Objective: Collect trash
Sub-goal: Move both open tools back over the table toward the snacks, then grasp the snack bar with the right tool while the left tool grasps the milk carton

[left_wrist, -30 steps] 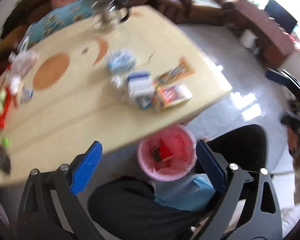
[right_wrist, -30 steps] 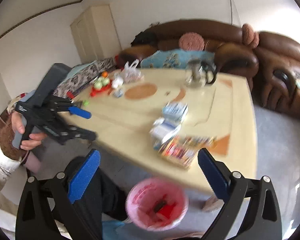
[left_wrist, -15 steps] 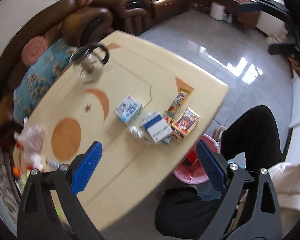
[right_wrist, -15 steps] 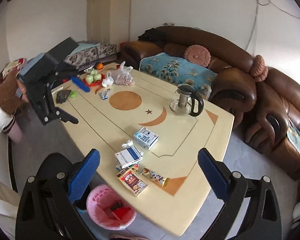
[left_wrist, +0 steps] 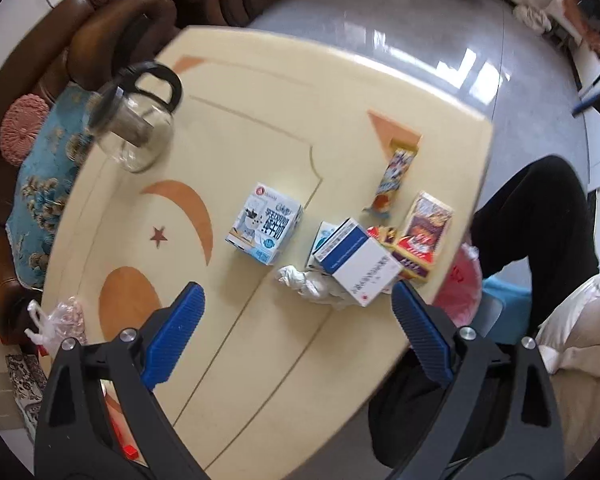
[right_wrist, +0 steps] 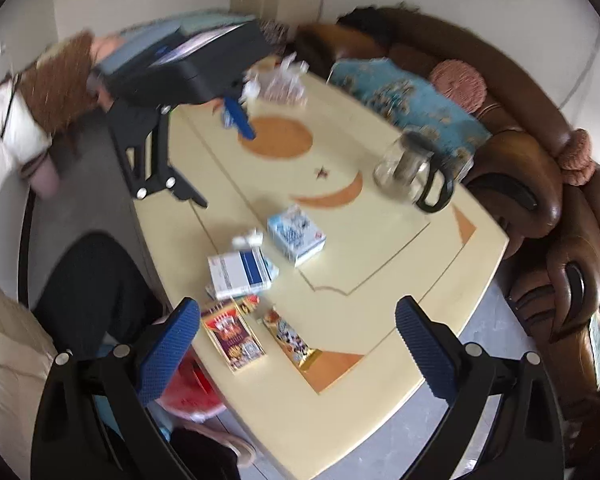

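Trash lies on the cream table (left_wrist: 260, 128): a blue-and-white milk carton (left_wrist: 266, 222), a white-and-blue box (left_wrist: 358, 266), a crumpled tissue (left_wrist: 308, 282), a red-and-yellow snack box (left_wrist: 424, 236) and a long snack wrapper (left_wrist: 392, 178). A pink bin (left_wrist: 462, 288) with a red item stands below the table edge. My left gripper (left_wrist: 296, 336) is open and empty above the table, short of the tissue. My right gripper (right_wrist: 296, 344) is open and empty over the snack box (right_wrist: 234, 334) and wrapper (right_wrist: 292, 342). The carton (right_wrist: 296, 236), the white-and-blue box (right_wrist: 240, 274) and the bin (right_wrist: 192, 388) also show in the right wrist view.
A glass teapot (left_wrist: 134, 120) stands at the far side of the table. A plastic bag (left_wrist: 62, 318) lies at its left end. A brown sofa (right_wrist: 540, 168) with a blue cushion (right_wrist: 404, 96) runs along the table. The person's black-trousered legs (left_wrist: 536, 216) are beside the bin.
Both grippers have swung in over the table and come closer to the trash pile. The left gripper now looks down on the boxes from nearer. Both stay open.
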Demonstrator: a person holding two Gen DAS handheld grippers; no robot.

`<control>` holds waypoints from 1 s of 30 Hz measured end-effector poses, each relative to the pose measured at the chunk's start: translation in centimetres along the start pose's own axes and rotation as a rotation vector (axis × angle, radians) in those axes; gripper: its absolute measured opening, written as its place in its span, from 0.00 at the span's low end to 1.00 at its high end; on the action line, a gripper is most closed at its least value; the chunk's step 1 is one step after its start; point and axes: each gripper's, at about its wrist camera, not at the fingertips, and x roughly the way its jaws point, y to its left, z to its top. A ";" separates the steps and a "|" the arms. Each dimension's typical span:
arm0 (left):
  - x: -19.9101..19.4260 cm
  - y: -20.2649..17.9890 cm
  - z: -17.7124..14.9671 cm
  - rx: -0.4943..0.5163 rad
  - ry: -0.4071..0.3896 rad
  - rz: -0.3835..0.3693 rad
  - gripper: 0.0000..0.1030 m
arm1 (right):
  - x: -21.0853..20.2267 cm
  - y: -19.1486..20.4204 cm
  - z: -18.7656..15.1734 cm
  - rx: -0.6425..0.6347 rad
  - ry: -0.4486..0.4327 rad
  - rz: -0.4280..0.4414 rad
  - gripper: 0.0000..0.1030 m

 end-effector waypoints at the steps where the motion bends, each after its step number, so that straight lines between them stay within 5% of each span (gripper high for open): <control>1: 1.2 0.2 0.3 0.009 0.020 -0.006 0.90 | 1.0 -0.2 -0.1 -0.010 0.018 0.003 0.93; 20: 15.8 3.2 4.5 0.108 0.225 -0.044 0.90 | 17.2 -0.9 -3.1 -0.195 0.303 0.141 0.93; 30: 19.5 3.8 5.9 0.147 0.273 -0.037 0.89 | 20.4 -0.4 -4.4 -0.255 0.358 0.196 0.90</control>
